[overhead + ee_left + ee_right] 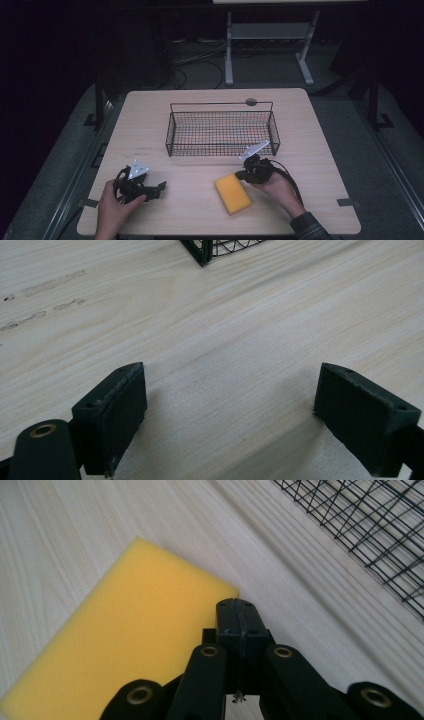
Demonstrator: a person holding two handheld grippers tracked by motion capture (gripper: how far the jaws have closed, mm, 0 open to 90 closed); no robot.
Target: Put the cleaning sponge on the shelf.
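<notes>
Left gripper (pixel 159 188): held low near the table's (pixel 150 130) front-left edge, jaws spread wide over bare wood | Right gripper (pixel 240 174): jaws pressed together, empty, tips at the corner of the yellow sponge (pixel 232 193) | Sponge: flat on the table, just in front of the black wire basket (pixel 222 131), apart from it
</notes>
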